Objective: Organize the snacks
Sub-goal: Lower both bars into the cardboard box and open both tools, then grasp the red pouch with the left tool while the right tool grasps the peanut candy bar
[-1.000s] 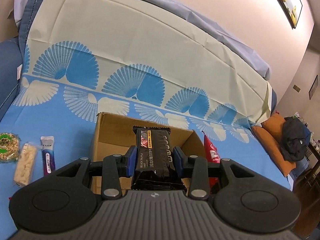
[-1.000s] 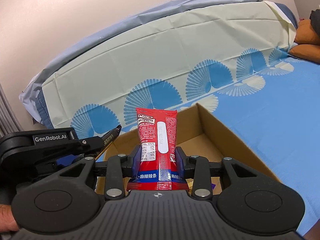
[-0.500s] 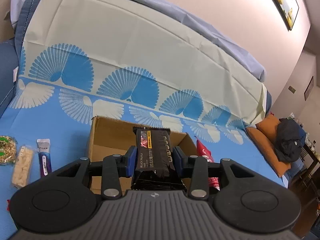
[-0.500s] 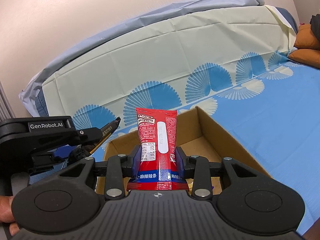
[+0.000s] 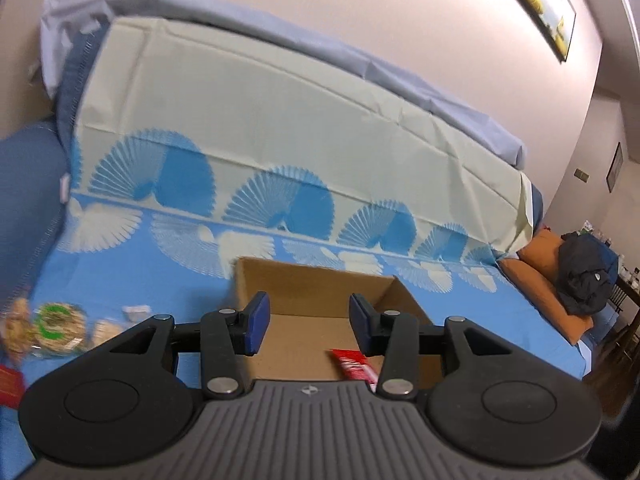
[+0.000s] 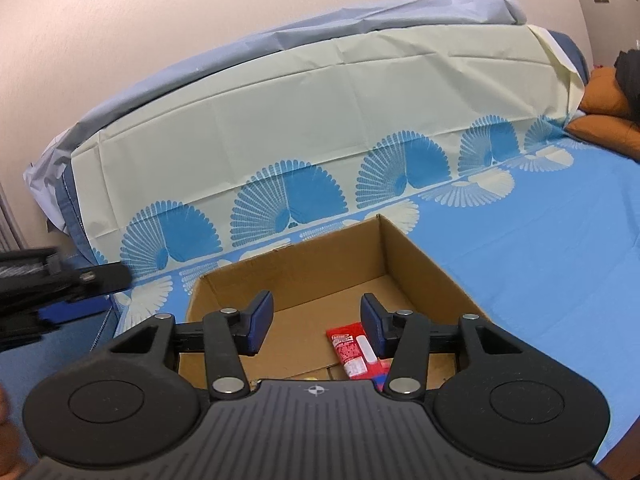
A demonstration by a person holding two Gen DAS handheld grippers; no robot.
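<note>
An open cardboard box [image 5: 320, 284] [image 6: 404, 248] sits on the blue bedspread. My left gripper [image 5: 308, 322] is open and empty above the box's near side. My right gripper [image 6: 316, 322] is open and empty over the box. A red snack packet [image 6: 354, 350] lies flat on the box floor, just below my right fingers; it also shows in the left wrist view [image 5: 352, 364]. The black snack bar is hidden from both views. The left gripper's body [image 6: 52, 280] shows at the left edge of the right wrist view.
Loose snacks lie on the bedspread left of the box: a round green-labelled pack [image 5: 56, 322], a pale rice cracker pack [image 5: 106, 330] and a red item [image 5: 8, 384]. A cream cover [image 5: 280, 136] rises behind. Orange pillows [image 5: 536, 280] and a dark bag [image 5: 584, 276] lie at right.
Both grippers opened. The black bar left my left gripper and is out of sight; the red packet left my right gripper and lies in the box. Both views rose and pulled back.
</note>
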